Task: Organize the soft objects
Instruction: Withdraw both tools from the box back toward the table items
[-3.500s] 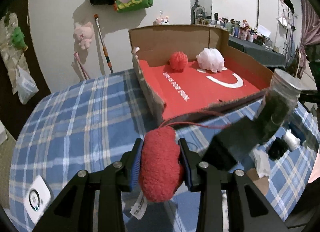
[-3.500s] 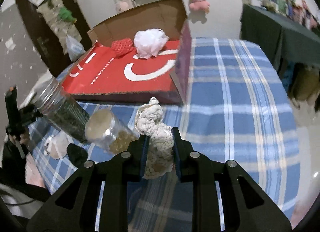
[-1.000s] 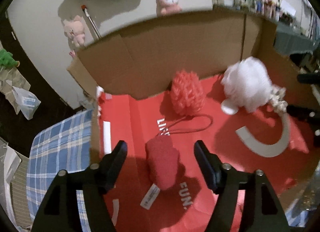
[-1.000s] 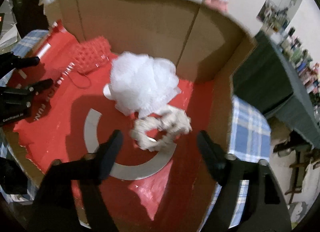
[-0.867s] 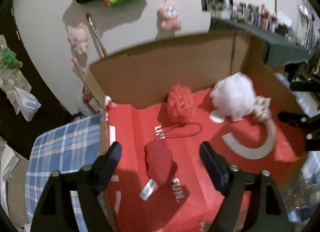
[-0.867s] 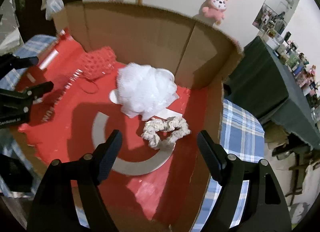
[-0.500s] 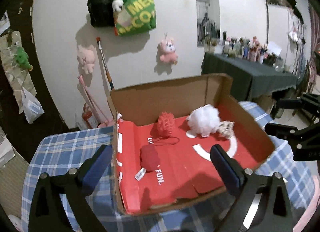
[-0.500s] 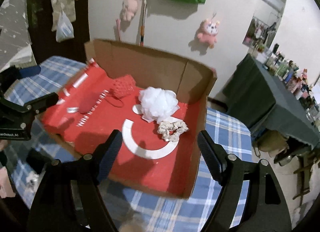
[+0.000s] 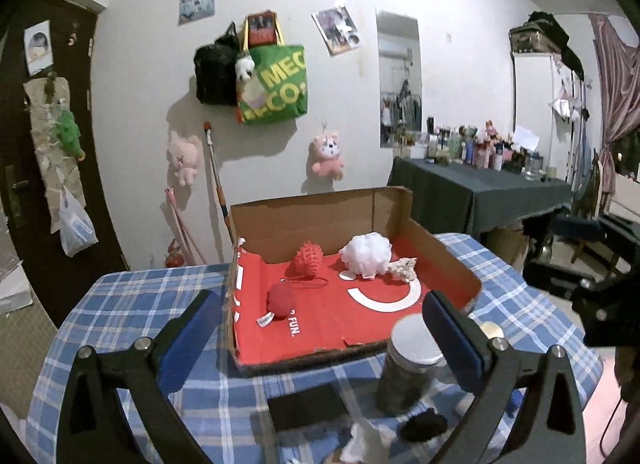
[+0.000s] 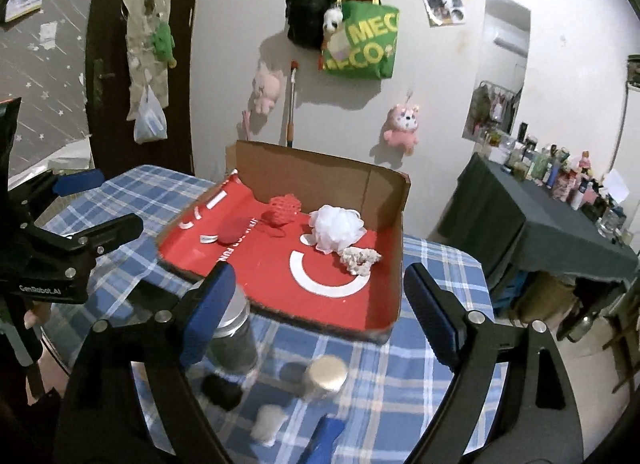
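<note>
An open cardboard box (image 9: 328, 219) with a red floor stands on the blue plaid table (image 9: 132, 304). Inside lie a dark red plush (image 9: 281, 301), a red mesh pouf (image 9: 309, 258), a white pouf (image 9: 367, 254) and a cream scrunchie (image 9: 402, 267). The same items show in the right wrist view: plush (image 10: 232, 231), red pouf (image 10: 284, 207), white pouf (image 10: 336, 228), scrunchie (image 10: 359, 259), box (image 10: 320, 179). My left gripper (image 9: 320, 336) is open and empty, held back above the table's near side. My right gripper (image 10: 320, 312) is open and empty, also pulled back.
In front of the box stand a dark jar with a metal lid (image 9: 408, 372), a second jar (image 10: 324, 378), a black flat object (image 9: 308, 408), a small black soft lump (image 9: 424, 426) and a white lump (image 9: 366, 444). A dark-clothed side table (image 10: 536, 232) with bottles is at the right.
Both grippers let go of the red plush and the cream scrunchie inside the box, then drew back and up away from it. Both soft items stay on the box floor.
</note>
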Demonstrator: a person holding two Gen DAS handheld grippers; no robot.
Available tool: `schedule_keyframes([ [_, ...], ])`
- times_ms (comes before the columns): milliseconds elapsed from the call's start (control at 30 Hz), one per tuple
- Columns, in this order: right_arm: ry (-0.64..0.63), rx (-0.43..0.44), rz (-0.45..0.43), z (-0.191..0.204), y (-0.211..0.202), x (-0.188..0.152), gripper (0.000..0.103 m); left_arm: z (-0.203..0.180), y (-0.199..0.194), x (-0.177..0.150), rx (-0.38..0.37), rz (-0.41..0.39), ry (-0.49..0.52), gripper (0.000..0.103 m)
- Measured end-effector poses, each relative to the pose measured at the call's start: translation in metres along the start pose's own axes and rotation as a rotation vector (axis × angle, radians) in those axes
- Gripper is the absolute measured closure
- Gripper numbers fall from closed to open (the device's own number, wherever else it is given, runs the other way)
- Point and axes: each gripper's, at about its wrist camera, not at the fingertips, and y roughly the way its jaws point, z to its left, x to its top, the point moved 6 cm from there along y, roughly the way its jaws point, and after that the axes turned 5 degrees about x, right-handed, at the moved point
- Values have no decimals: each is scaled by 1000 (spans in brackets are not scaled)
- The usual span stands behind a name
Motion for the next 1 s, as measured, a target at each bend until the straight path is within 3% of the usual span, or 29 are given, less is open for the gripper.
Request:
schedule_keyframes([
  [233, 32, -47, -87, 18, -34, -41, 12, -9, -32, -37, 0, -42, -25, 0],
  [467, 103, -69, -118, 20, -44, -79, 12, -19, -40, -75, 14, -44, -30, 0],
  [767, 117, -80, -52, 34, -14, -136, 12, -17, -15, -135, 40, 63, -56, 0],
  [1000, 147, -68, 23, 38, 15, -167, 12, -2, 0, -162, 69, 144, -84, 0],
])
